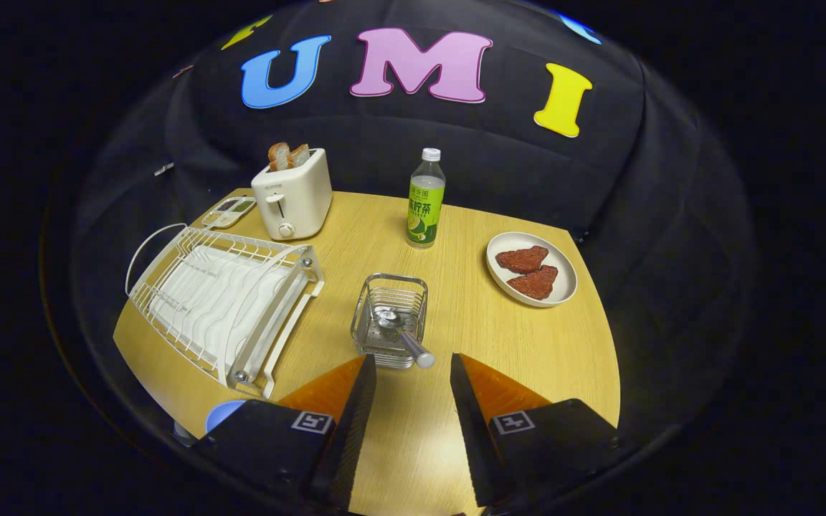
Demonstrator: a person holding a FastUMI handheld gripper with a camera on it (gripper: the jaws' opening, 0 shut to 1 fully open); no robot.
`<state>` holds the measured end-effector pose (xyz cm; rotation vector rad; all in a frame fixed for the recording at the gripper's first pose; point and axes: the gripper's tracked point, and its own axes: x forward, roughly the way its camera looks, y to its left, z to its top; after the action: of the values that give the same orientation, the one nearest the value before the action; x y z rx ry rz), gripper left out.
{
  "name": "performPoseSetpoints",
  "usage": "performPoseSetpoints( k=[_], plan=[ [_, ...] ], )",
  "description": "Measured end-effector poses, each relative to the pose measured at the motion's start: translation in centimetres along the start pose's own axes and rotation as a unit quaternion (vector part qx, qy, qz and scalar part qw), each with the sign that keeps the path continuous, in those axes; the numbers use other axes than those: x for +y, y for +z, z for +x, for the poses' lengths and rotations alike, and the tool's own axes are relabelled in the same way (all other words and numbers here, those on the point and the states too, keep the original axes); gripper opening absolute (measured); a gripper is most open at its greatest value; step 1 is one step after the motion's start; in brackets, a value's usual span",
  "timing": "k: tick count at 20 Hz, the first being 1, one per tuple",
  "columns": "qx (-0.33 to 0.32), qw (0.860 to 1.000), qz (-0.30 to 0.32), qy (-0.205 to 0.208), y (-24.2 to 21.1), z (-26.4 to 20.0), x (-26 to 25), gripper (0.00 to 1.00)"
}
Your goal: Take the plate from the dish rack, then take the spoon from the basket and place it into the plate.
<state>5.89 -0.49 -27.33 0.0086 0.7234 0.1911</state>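
A: What are the fingers (413, 387) at?

B: They stand apart with bare counter (528, 344) between them, and they have hold of nothing. Both tips point at the wire basket (390, 319), which sits just ahead of them.

A: And the spoon?

B: The spoon (400, 331) lies in the basket, bowl down inside, its handle sticking out over the near rim toward the fingers. So that step is not done.

A: The plate, then?

B: Beside the left finger, at the counter's near edge, a bit of something round and blue (223, 416) peeks out. It may be the plate set down there, but I cannot tell; most of it is hidden. The dish rack (223, 301), left of the basket, looks to hold nothing that I can make out.

A: What else is out there?

B: Beyond the basket a green-labelled bottle (426, 204); behind the rack a toaster (292, 195) with bread in it; off to the right a white dish (532, 269) with two reddish pieces.

A: Your judgement?

B: Likely the plate is out, and the spoon grasp and placing remain.
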Motion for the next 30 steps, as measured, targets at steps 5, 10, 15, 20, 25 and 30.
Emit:
performPoseSetpoints(
  k=[5, 10, 15, 20, 25, 30],
  plan=[
    [0.016, 1.0, 0.007, 0.014, -0.1, 2.7, 0.3, 0.45],
    [0.041, 0.998, 0.04, 0.039, -0.6, 3.8, 1.6, 0.24],
    [0.043, 0.997, 0.059, 0.029, 0.0, 2.9, 1.4, 0.13],
    [0.009, 0.997, 0.075, 0.037, 2.6, -1.0, 1.2, 0.13],
    [-0.04, 0.994, 0.069, 0.073, 4.6, -8.9, 2.9, 0.13],
    [-0.043, 0.993, 0.006, 0.109, 1.5, -14.8, 6.2, 0.13]
  ],
)
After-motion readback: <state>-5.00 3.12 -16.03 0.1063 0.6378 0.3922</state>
